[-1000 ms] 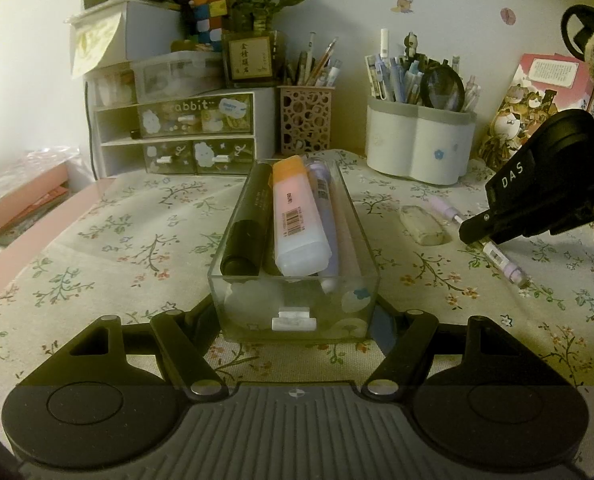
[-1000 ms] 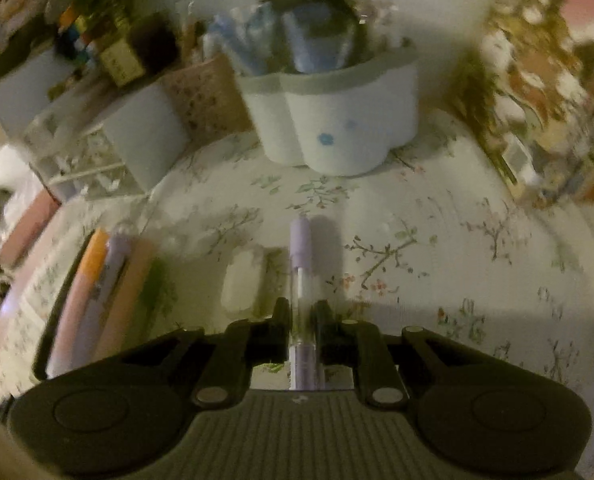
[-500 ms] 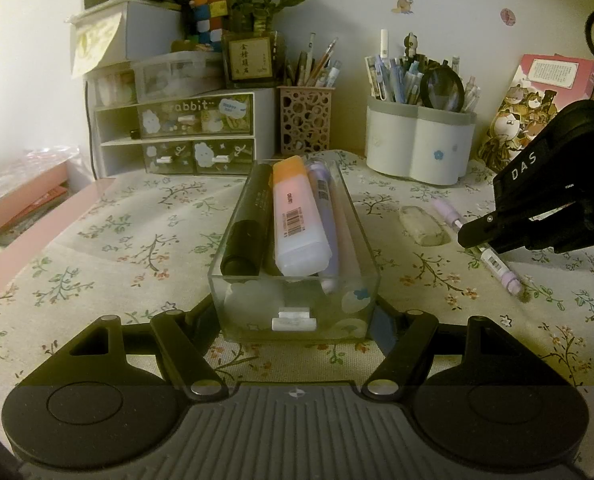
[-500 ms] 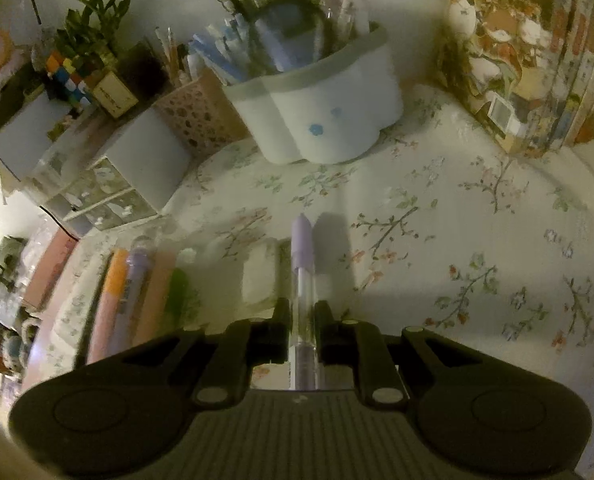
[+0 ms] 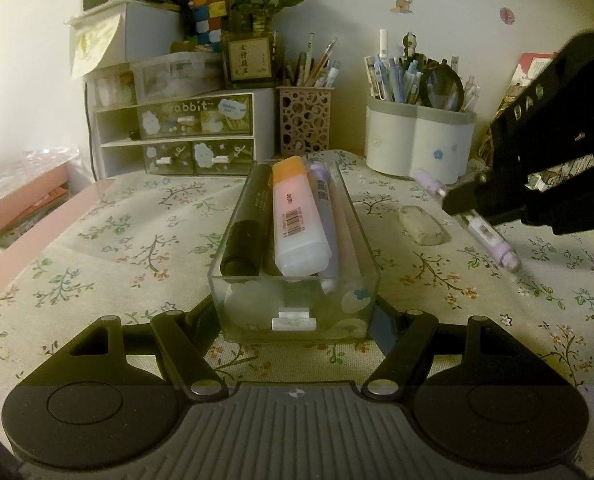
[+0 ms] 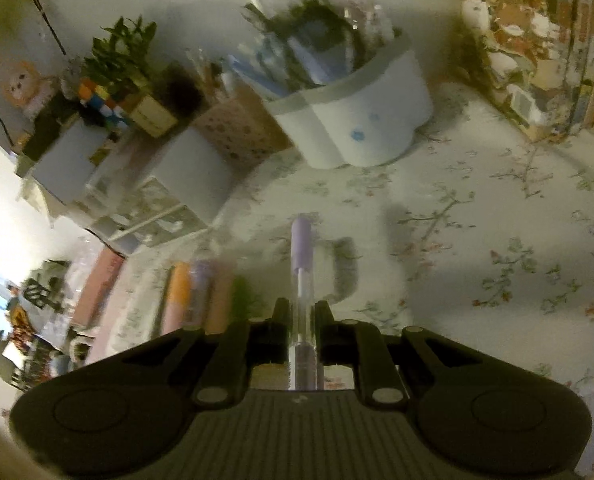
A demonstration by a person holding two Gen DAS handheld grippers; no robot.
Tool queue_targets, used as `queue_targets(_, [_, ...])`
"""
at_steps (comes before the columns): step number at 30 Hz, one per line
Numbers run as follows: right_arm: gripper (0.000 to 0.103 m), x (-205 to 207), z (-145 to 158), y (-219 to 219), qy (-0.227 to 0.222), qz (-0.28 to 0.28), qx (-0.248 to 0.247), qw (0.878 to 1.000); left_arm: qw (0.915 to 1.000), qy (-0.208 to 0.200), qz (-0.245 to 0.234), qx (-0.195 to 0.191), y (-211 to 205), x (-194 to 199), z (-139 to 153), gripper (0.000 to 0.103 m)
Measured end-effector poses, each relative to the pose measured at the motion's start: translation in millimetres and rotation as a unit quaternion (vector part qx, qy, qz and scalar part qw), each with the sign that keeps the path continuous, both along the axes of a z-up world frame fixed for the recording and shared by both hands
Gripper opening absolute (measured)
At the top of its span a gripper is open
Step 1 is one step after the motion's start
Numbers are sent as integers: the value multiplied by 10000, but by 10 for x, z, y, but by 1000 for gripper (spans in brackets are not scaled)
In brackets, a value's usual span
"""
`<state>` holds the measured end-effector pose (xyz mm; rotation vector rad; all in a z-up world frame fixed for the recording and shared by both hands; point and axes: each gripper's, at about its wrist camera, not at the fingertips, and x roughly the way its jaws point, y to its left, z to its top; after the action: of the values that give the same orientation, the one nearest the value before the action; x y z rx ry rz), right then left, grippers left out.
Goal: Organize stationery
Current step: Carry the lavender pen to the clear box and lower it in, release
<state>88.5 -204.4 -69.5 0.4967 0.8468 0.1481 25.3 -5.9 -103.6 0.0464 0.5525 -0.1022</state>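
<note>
A clear plastic tray (image 5: pixel 293 312) stands on the floral tablecloth with a black marker (image 5: pixel 247 224), an orange-capped tube (image 5: pixel 297 220) and a purple pen (image 5: pixel 323 192) in it. My left gripper (image 5: pixel 295 320) is shut on the tray's near end. My right gripper (image 6: pixel 302 312) is shut on a lilac pen (image 6: pixel 302 256) and holds it lifted off the table; in the left wrist view this gripper (image 5: pixel 469 200) and its lilac pen (image 5: pixel 485 236) are to the right of the tray. A white eraser (image 5: pixel 421 230) lies between tray and pen.
A white pen holder (image 5: pixel 419 144) full of pens stands at the back right, a lattice pen cup (image 5: pixel 305 120) and a small drawer unit (image 5: pixel 177 136) behind the tray. Picture books (image 6: pixel 537 40) lean at the far right. A pink box (image 5: pixel 21 204) sits at the left.
My right gripper has lifted the lilac pen off the tablecloth and tilted. The left gripper and the tray have not moved.
</note>
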Motion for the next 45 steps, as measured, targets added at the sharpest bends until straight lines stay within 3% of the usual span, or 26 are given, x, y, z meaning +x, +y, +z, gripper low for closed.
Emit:
queue_targets(29, [22, 156, 127, 461, 127, 298, 667, 9972, 10000, -2, -15, 9, 1, 7, 0, 72])
queue_targets(40, [31, 180, 105, 661, -83, 454, 175, 9988, 10000, -3, -16, 8, -3, 9, 1, 72])
queue_targets(45, [20, 189, 116, 763, -109, 670, -183, 9975, 10000, -2, -15, 8, -3, 9, 1, 72])
